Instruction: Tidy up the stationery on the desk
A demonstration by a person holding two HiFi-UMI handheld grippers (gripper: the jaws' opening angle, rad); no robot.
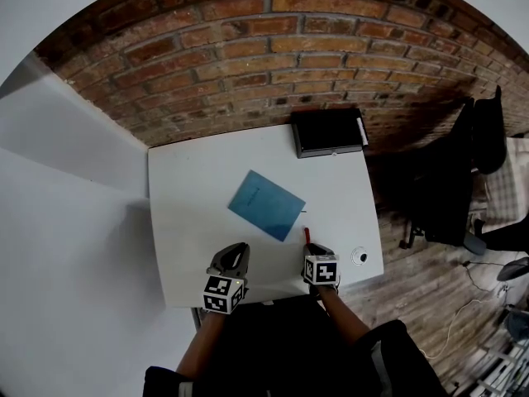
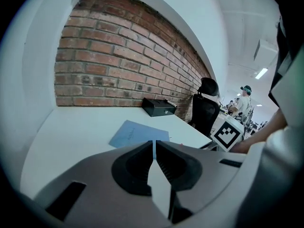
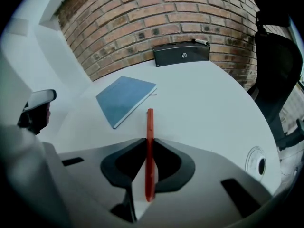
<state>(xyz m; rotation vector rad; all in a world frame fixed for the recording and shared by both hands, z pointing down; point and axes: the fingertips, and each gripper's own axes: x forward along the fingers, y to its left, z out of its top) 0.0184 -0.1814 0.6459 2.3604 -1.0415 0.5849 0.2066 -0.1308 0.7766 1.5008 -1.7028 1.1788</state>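
Pen [image 3: 149, 120] clamped in right claw [image 3: 149, 141], over the desk's [image 1: 186, 222] near edge, just beside the notebook [image 1: 266, 204]. Left claw [image 2: 155, 145] shut, empty. Looks like pickup's done. Next is probably carrying it to the black box [image 1: 328, 131] (far edge, well apart).
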